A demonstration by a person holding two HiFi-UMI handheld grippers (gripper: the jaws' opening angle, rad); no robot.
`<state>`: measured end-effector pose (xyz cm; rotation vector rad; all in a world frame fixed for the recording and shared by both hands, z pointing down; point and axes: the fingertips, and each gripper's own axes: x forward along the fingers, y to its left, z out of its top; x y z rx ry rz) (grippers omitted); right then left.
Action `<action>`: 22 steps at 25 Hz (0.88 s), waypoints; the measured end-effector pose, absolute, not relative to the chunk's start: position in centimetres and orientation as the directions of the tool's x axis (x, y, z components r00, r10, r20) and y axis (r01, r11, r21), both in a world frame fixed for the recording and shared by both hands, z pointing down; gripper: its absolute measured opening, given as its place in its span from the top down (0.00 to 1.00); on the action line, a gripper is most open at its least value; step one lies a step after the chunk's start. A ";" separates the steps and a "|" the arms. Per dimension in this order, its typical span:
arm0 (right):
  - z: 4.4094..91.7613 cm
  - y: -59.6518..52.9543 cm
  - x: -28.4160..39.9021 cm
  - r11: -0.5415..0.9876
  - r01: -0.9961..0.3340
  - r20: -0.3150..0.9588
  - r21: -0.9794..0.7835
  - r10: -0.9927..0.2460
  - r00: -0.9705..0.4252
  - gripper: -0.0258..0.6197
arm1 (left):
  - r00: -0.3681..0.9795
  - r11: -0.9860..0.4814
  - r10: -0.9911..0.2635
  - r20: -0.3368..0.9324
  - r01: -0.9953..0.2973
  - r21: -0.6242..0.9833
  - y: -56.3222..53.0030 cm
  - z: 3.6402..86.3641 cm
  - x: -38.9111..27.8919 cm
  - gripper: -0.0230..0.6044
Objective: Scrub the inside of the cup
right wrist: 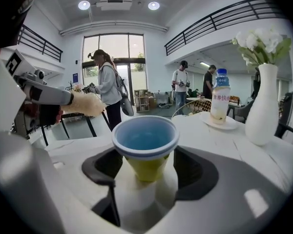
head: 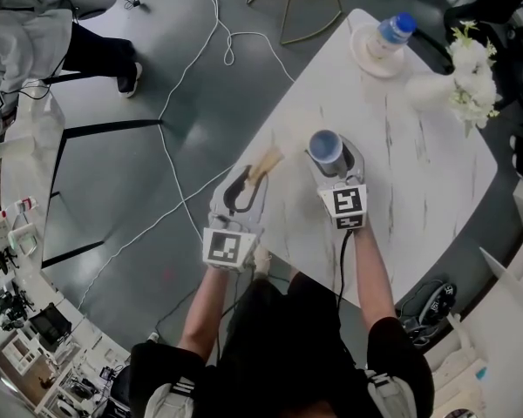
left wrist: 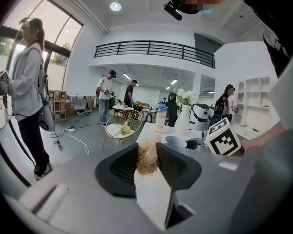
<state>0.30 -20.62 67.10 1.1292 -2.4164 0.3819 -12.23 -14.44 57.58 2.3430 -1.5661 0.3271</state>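
The cup (right wrist: 145, 136), blue inside with a pale rim and a yellow-green wall, stands upright on the white desk (head: 418, 172) between the parted right tongs (right wrist: 146, 156). The scrubber (left wrist: 147, 164), a straw-coloured fibre tuft, is clamped in the left tongs (left wrist: 147, 150), left of the cup and apart from it.

One blue cup with a yellow bottom (head: 325, 146). One fluffy straw-coloured scrubber (head: 266, 164). One clear plastic bottle with a blue cap (head: 390, 33). One white vase of flowers (right wrist: 263, 108). One white stone table (head: 418, 198).
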 end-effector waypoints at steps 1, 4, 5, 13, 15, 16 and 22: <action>67.1 -20.7 0.2 0.629 -0.775 0.500 -0.062 -0.652 -0.570 0.47 | 0.378 -0.360 -0.855 0.354 -0.925 0.120 -14.5 57.7 -12.3 0.77; 67.1 -20.9 0.0 0.630 -0.774 0.497 -0.060 -0.654 -0.571 0.47 | 0.372 -0.348 -0.857 0.356 -0.928 0.130 -14.6 57.6 -12.5 0.77; 67.1 -21.0 0.0 0.629 -0.775 0.496 -0.056 -0.656 -0.569 0.47 | 0.370 -0.344 -0.858 0.358 -0.929 0.136 -14.6 57.5 -12.5 0.77; 67.0 -21.0 -0.1 0.627 -0.778 0.501 -0.039 -0.661 -0.558 0.49 | 0.366 -0.341 -0.864 0.346 -0.931 0.131 -14.7 57.0 -12.9 0.77; 66.8 -20.8 -0.1 0.631 -0.775 0.503 -0.031 -0.660 -0.558 0.49 | 0.370 -0.348 -0.863 0.342 -0.929 0.127 -14.4 56.7 -12.9 0.77; 66.6 -20.7 -0.2 0.634 -0.773 0.504 -0.026 -0.660 -0.557 0.49 | 0.372 -0.350 -0.863 0.341 -0.928 0.128 -14.3 56.5 -12.9 0.77; 65.3 -19.3 -0.4 0.657 -0.754 0.521 0.025 -0.652 -0.551 0.50 | 0.394 -0.378 -0.862 0.320 -0.919 0.113 -13.2 54.8 -12.5 0.77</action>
